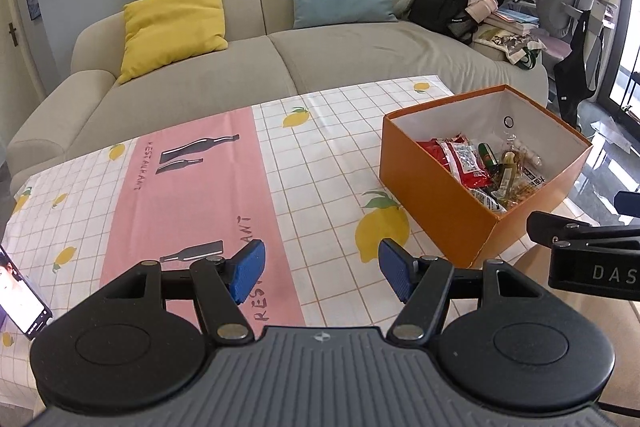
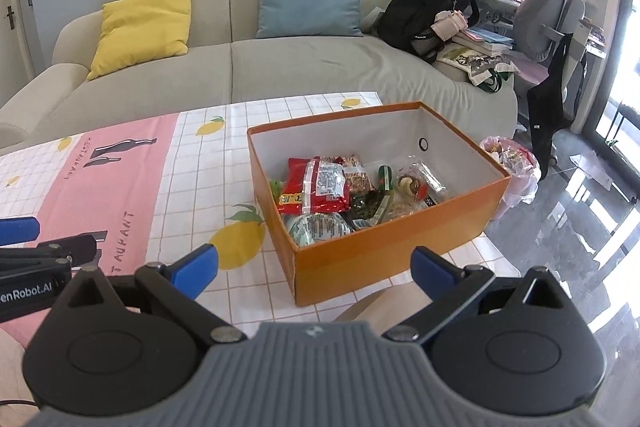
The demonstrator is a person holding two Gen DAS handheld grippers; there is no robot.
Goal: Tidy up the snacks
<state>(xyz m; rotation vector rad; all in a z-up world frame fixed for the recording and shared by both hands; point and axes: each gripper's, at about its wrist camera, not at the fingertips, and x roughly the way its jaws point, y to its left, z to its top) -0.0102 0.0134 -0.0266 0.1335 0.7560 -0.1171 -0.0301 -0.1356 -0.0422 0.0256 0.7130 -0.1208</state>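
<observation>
Left gripper [image 1: 320, 267] and right gripper [image 2: 314, 269] both spread, empty. Ahead, orange cardboard box [image 2: 384, 251] at table corner, overhanging slightly perhaps (view distorted); assorted snack packets [image 2: 320, 183] inside. Nudged: could slide off.

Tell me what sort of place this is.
Most likely a home living room with a study corner: a beige sofa with cushions behind the cloth-covered table, and a desk chair beside cluttered shelves. The orange snack box sits on the table.
</observation>
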